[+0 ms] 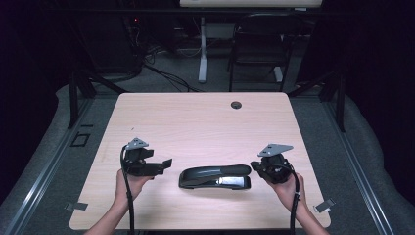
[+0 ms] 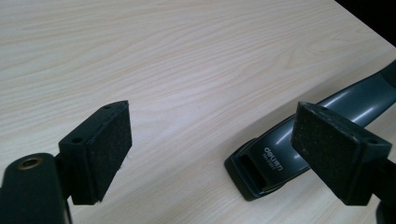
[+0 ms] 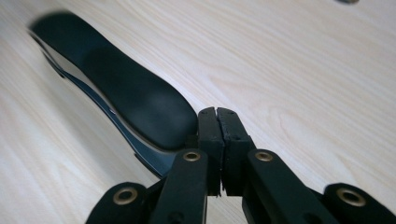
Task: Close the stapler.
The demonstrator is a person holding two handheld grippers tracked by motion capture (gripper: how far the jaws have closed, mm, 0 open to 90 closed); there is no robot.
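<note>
Two tools | left tool (image 2: 210, 154): wide, empty, near stapler (image 1: 215, 176) | right tool (image 3: 218, 116): jaws together, beside stapler

Black stapler (image 2: 299, 140) on wooden table (image 2: 187, 60), jaws wide apart

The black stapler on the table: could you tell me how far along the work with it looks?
Done: the black stapler lies flat and closed on the pale wooden table. In hand: nothing is gripped; the left gripper stands open beside one end, the right gripper is shut by the other. Left: any gripping, lifting or pressing, seemingly.
</note>
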